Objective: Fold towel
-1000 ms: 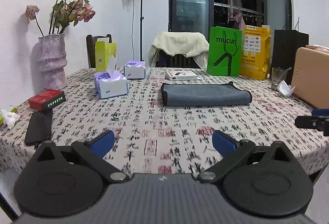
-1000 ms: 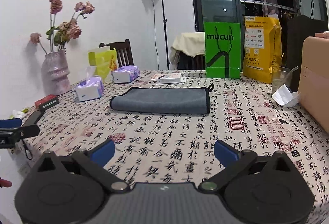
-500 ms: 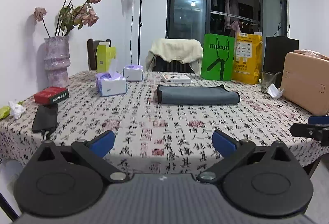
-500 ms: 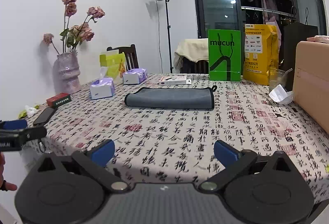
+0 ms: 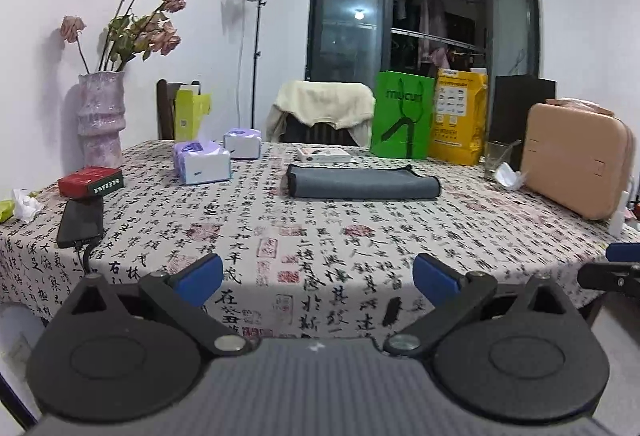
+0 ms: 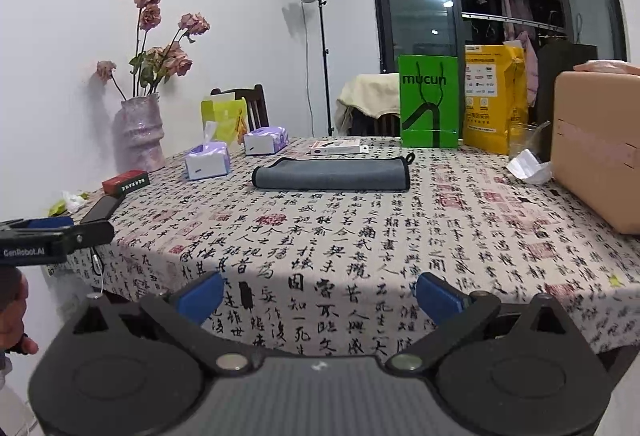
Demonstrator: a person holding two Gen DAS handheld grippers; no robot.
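The table (image 5: pixel 320 228) carried a grey towel (image 5: pixel 362 184), folded into a long strip and lying flat toward its far side. Both the left tool (image 5: pixel 316 274) and the right tool (image 6: pixel 318 296) hung at the near edge, well apart from the towel, spread wide and empty.

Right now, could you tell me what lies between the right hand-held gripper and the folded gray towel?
Only bare printed tablecloth lies between the right hand-held gripper and the gray towel, as the right wrist view shows.
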